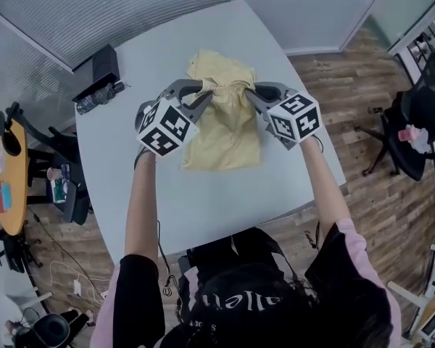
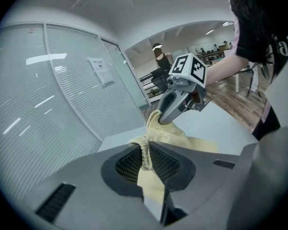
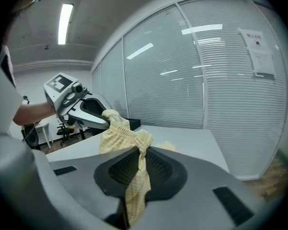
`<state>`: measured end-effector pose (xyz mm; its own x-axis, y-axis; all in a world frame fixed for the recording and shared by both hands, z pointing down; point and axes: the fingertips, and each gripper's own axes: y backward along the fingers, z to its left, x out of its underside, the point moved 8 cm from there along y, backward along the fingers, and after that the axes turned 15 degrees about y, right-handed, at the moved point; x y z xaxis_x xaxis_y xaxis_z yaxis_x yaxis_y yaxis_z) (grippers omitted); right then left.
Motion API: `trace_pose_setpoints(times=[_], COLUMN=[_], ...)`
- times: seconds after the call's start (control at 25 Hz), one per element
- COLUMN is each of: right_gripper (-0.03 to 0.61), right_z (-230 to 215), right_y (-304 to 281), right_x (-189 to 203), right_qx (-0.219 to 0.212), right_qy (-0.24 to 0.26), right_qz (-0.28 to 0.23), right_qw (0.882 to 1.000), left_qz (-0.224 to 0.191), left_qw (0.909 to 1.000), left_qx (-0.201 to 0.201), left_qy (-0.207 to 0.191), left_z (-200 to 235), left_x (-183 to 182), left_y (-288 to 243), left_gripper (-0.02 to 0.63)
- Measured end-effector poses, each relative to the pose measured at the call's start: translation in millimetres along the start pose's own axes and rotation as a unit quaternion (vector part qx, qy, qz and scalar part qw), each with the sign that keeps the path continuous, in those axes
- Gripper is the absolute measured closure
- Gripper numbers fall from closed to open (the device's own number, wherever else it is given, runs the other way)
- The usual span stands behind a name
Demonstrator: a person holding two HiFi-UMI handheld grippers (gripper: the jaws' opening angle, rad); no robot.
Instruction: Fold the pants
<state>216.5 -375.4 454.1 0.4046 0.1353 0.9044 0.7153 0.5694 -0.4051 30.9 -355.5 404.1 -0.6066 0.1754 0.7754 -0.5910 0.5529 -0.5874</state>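
Note:
Pale yellow pants (image 1: 222, 125) lie on the light grey table (image 1: 203, 194), with the cloth doubled over itself. My left gripper (image 1: 205, 87) is shut on the gathered elastic waistband (image 2: 145, 153), holding it above the table. My right gripper (image 1: 248, 88) is shut on the waistband (image 3: 140, 150) a little to the right, and the band (image 1: 227, 88) bunches between the two. In the left gripper view the right gripper (image 2: 159, 120) faces me with cloth in its tip. In the right gripper view the left gripper (image 3: 103, 120) pinches the same band.
A black box (image 1: 104, 65) and a dark packet (image 1: 98, 98) sit at the table's far left corner. An office chair (image 1: 419, 122) stands to the right on the wooden floor. Glass walls with blinds (image 3: 221, 71) run behind the table. A person (image 2: 159, 61) stands far off in the room.

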Motion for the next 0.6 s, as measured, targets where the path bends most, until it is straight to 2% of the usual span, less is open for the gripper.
trace_pose_setpoints(times=[0.08, 0.2, 0.28, 0.4, 0.52, 0.56, 0.6], right_gripper=[0.532, 0.532, 0.532, 0.532, 0.529, 0.525, 0.486], right_z=[-11.0, -12.7, -8.0, -5.0, -6.6, -6.7, -6.3], right_y=[-19.8, -42.9, -53.5, -61.5, -66.7, -67.9, -68.7], right_x=[15.4, 45.0, 63.3, 80.8, 86.8, 87.2, 87.2], right_qx=[0.018, 0.033, 0.037, 0.046, 0.055, 0.057, 0.057], right_qy=[-0.026, -0.039, -0.041, -0.058, -0.068, -0.069, -0.07], right_qz=[0.009, 0.044, 0.067, 0.074, 0.072, 0.073, 0.074], right_qw=[0.999, 0.998, 0.996, 0.994, 0.994, 0.993, 0.993], left_qz=[0.024, 0.066, 0.086, 0.107, 0.122, 0.125, 0.124], left_qw=[0.999, 0.9954, 0.9931, 0.9893, 0.9835, 0.9807, 0.9776], left_qx=[-0.031, -0.055, -0.064, -0.075, -0.072, -0.068, -0.065], left_qy=[0.022, 0.042, 0.048, 0.066, 0.113, 0.134, 0.157], left_z=[12.9, 13.4, 6.3, -3.1, -7.8, -9.0, -10.6], left_x=[13.5, 41.9, 58.2, 75.8, 87.8, 91.1, 93.8], left_y=[-26.4, -64.8, -84.1, -104.7, -118.3, -120.6, -122.0], left_gripper=[0.552, 0.552, 0.552, 0.552, 0.551, 0.535, 0.462])
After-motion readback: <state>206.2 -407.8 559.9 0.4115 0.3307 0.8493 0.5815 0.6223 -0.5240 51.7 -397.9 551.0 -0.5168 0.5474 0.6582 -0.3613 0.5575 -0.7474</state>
